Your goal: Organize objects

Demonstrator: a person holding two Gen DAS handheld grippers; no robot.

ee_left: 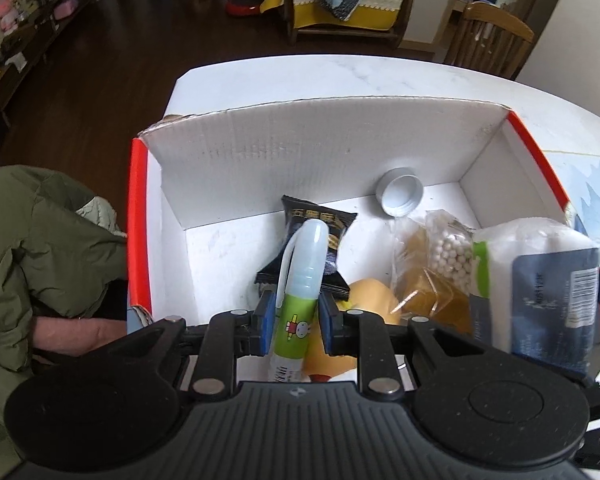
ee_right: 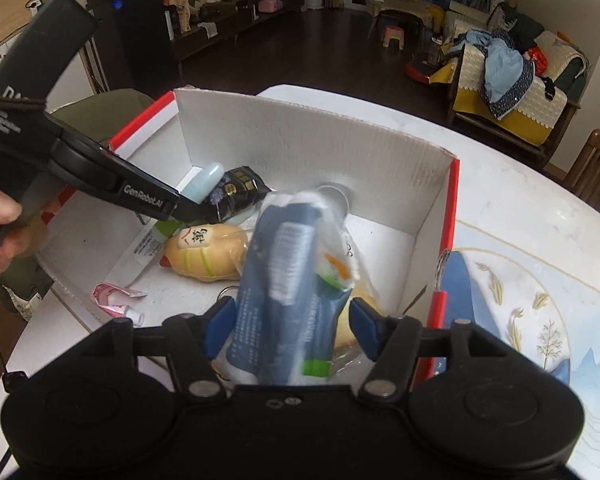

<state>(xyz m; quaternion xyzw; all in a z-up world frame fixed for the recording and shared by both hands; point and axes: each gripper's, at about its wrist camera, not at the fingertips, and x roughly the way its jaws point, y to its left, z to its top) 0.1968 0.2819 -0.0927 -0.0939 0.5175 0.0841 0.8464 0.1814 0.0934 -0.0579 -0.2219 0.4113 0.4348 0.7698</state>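
Note:
A white cardboard box (ee_left: pixel 300 152) with red outer sides stands open on the table. My left gripper (ee_left: pixel 298 312) is shut on a pen-like tube (ee_left: pixel 304 264) with a pale blue cap and a green label, held low inside the box over a black snack packet (ee_left: pixel 320 228). In the right wrist view the left gripper (ee_right: pixel 188 210) reaches in from the left with the tube's cap (ee_right: pixel 204 186) showing. My right gripper (ee_right: pixel 292 328) stands open over the box's right part. A blurred blue and white packet (ee_right: pixel 284 300) lies between its jaws, and the pads do not press on it.
Inside the box lie a yellow plush toy (ee_right: pixel 208 256), a white lid (ee_left: pixel 400 196), a clear bag of white beads and amber pieces (ee_left: pixel 448 256) and a pink wrapper (ee_right: pixel 112 296). A patterned placemat (ee_right: pixel 540 300) lies right of the box. A green jacket (ee_left: pixel 40 240) hangs at the left.

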